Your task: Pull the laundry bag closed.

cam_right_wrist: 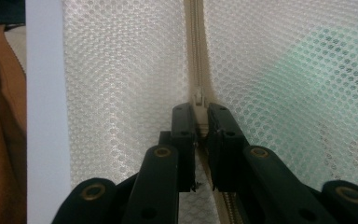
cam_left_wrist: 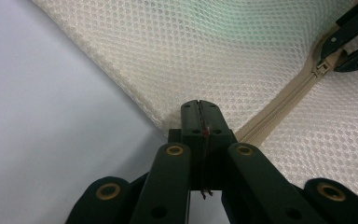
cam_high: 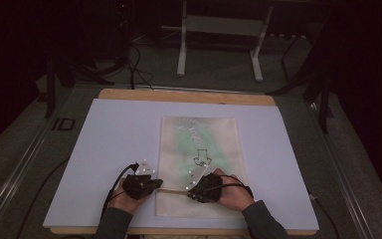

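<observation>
On the white board [cam_high: 119,129], the left gripper [cam_left_wrist: 199,108] is clamped on the mesh bag's [cam_high: 199,134] edge at the zipper [cam_left_wrist: 279,109] end, while the right gripper [cam_right_wrist: 200,114], at its three o'clock, pinches the zipper pull [cam_right_wrist: 199,99].

In the left gripper view, the edge of the mesh bag [cam_left_wrist: 223,51] runs in between the closed fingertips [cam_left_wrist: 192,122], so the pinched bit is hidden, and the bag is cut off by the top and right edges. Beyond the fingertips to the upper right, the right gripper [cam_left_wrist: 349,44] is cropped at the frame corner. In the right gripper view, the zipper pull [cam_right_wrist: 199,100] sits just ahead of the fingertips [cam_right_wrist: 182,122]; its lower part is covered between them. The green item [cam_right_wrist: 317,60] inside shows as a blur through the mesh, and its print [cam_high: 202,158] in the high view is too small to read.
</observation>
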